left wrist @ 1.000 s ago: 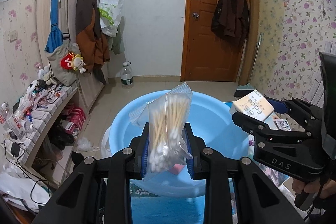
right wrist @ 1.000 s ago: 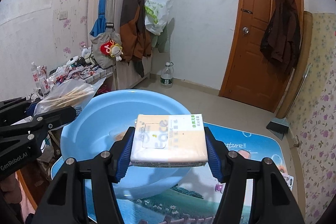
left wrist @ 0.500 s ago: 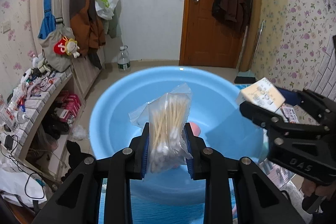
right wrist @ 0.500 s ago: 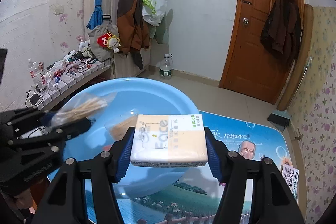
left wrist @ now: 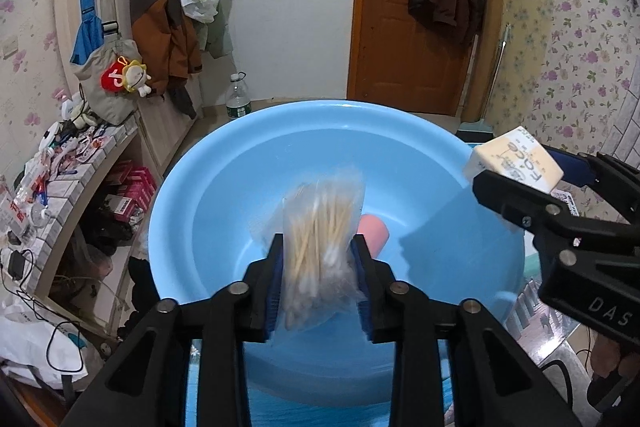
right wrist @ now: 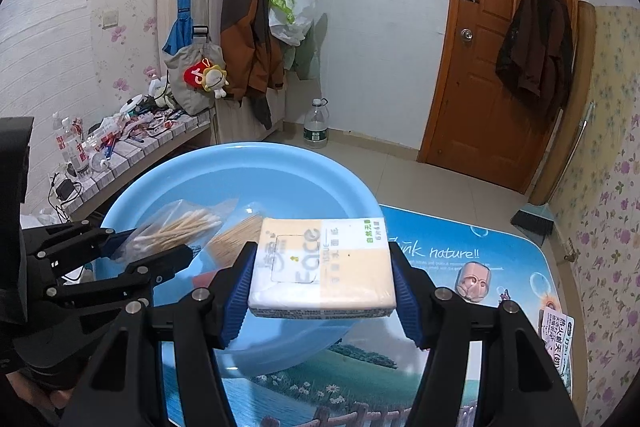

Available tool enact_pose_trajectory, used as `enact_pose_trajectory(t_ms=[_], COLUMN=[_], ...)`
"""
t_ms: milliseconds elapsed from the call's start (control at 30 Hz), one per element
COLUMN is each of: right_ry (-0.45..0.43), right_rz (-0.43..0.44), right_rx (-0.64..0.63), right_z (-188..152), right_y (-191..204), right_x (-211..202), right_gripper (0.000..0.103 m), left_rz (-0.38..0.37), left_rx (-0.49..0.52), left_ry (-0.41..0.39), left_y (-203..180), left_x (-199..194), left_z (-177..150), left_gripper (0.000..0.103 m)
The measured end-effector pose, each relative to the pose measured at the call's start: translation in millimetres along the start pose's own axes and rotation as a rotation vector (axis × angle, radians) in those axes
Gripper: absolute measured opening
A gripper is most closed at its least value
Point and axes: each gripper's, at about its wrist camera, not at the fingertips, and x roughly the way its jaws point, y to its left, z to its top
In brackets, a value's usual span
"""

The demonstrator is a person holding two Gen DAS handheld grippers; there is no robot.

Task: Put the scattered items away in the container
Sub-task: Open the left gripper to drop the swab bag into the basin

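A big light-blue basin (left wrist: 328,105) stands on the table, also seen from the right wrist view (right wrist: 280,147). My left gripper (left wrist: 317,243) hangs over its middle and its jaws are opening. The clear bag of cotton swabs (left wrist: 320,259) is still between the pads but blurred, slipping down. Seen from the right wrist, that bag (right wrist: 176,231) sticks out of the left gripper (right wrist: 156,245). My right gripper (right wrist: 321,255) is shut on a flat tissue pack (right wrist: 324,267) above the basin's near right rim. A pink item (left wrist: 374,233) and a bag of wooden sticks (right wrist: 236,239) lie in the basin.
The basin sits on a table mat with a landscape print (right wrist: 460,267). A small pink figure (right wrist: 474,281) and a printed packet (right wrist: 558,339) lie on the mat to the right. A cluttered tiled shelf (left wrist: 60,179) runs along the left wall.
Both grippers sank toward the basin, which now fills more of each view. The left jaws have widened and the swab bag, sharp before, is now blurred and lower between them.
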Motion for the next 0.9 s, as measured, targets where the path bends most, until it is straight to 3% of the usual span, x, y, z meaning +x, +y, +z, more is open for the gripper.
enact_pose_trajectory(t_ms=[33,100,233,900], right_ry=[0.001,0.003,0.011,0.003], right_rz=[0.0,0.002,0.003,0.0], right_rx=[0.0,0.002,0.006,0.001], right_z=[-0.6,-0.4,-5.8,-7.2], right_y=[0.2,0.1,1.3,6.4], right_x=[0.9,1.0,3.3,-6.8], right_gripper=[0.064,0.064,0.064,0.064], left_rz=[0.006,0.017,0.022,0.069], left_rx=[-0.002,-0.005,0.013,-0.048], left_ry=[0.001,-0.015,-0.047,-0.092], left_y=[-0.6,0.6,-2.8,17.7], left_x=[-0.9,-4.2,-13.2,-38.5], left_z=[-1.1,-2.1,-4.8,-10.6], left_gripper=[0.058,0.073,0.079,0.081])
